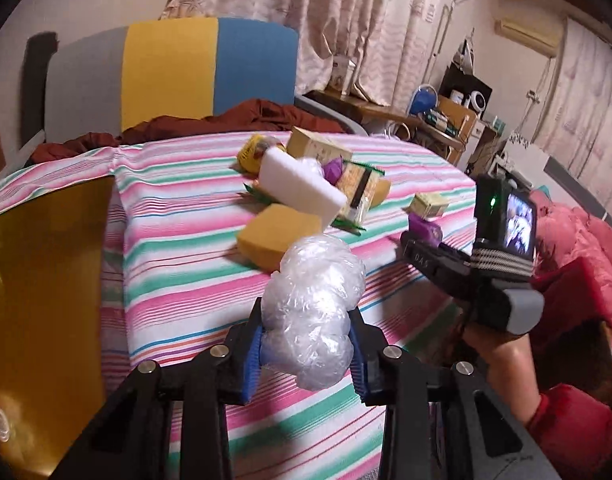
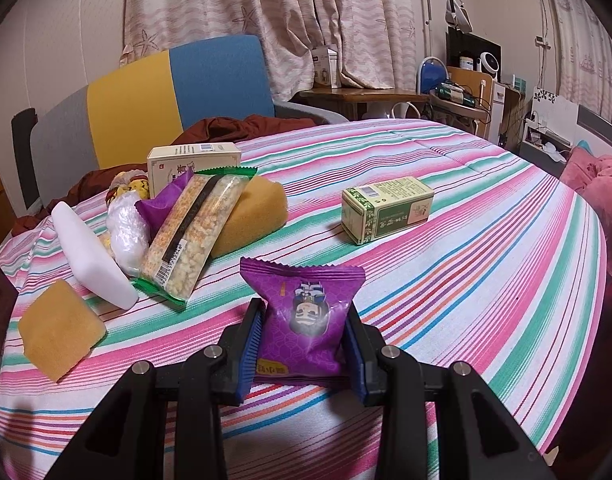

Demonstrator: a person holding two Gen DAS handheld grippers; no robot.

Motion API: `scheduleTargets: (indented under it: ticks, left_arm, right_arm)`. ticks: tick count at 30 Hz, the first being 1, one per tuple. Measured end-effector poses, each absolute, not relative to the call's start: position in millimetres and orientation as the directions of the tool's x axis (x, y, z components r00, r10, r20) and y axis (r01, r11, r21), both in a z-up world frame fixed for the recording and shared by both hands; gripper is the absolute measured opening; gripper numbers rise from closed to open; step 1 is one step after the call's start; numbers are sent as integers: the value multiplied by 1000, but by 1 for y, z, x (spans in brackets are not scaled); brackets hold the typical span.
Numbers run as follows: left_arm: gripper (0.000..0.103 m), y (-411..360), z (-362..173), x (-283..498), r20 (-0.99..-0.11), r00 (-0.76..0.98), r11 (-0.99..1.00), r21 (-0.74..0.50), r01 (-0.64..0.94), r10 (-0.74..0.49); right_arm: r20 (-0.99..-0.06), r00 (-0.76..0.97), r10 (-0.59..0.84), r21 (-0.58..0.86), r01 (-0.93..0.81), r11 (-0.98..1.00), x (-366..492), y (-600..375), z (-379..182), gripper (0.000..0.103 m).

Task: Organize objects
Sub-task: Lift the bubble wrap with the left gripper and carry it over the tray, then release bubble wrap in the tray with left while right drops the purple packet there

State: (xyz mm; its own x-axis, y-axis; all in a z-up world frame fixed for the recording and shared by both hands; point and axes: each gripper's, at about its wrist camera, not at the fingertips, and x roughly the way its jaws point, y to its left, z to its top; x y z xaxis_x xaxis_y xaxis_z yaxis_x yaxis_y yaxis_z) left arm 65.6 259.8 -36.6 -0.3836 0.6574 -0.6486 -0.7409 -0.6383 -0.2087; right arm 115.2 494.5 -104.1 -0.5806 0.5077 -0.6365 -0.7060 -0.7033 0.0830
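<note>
Currently, left wrist view: your left gripper (image 1: pixel 306 354) pinches a crumpled clear plastic wad (image 1: pixel 312 312), blue pads pressed into its lower half, most of the wad bulging above and ahead of the fingertips. It appears lifted off the striped cloth (image 1: pixel 178 216), though contact underneath is hidden. Judgement: the wad is soft and springy, so keep the squeeze steady and carry it level; a looser hold could let it slip forward out of the pads. Beyond it lies a yellow sponge (image 1: pixel 280 236), then the pile with the white foam block (image 1: pixel 306 192). Your right gripper (image 1: pixel 420 240) shows at the right edge, with a purple packet (image 1: pixel 424 228) at its tip. Right wrist view: your right gripper (image 2: pixel 304 344) clamps the purple snack packet (image 2: pixel 306 316) between both pads, its sealed top edge standing free ahead of the fingers, its bottom edge near the cloth. Judgement: grip sits on the puffed middle; avoid squeezing harder, the packet could burst or skid. Green box (image 2: pixel 386 208) lies well apart, ahead and right; the cereal bar (image 2: pixel 194 228) and pile sit ahead left. No sorting container identifiable, so destination cannot be told.
</note>
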Motion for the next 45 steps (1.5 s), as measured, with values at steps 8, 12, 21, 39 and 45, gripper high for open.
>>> scheduleTargets:
  ticks: [8, 12, 21, 39, 45]
  left_arm:
    - [36, 224, -17, 54, -621, -429, -685, -252, -684, 656]
    - [36, 202, -15, 43, -624, -459, -724, -266, -637, 633]
    - [36, 154, -32, 16, -666, -486, -799, -298, -522, 566]
    - [37, 81, -50, 1, -728, -558, -909, -232, -346, 398]
    - [53, 75, -54, 7, -741, -557, -918, -216, -332, 376]
  right_arm:
    - [-617, -632, 468, 101, -654, -750, 119, 489, -100, 36]
    - [-622, -648, 440, 103, -625, -774, 120, 471, -97, 36]
    - [-593, -735, 328, 169, -512, -842, 119, 415, -72, 36]
    - [-487, -873, 2, 265, -150, -952, 92, 291, -6, 36]
    - [-499, -863, -78, 271, -70, -960, 86, 261, -6, 36]
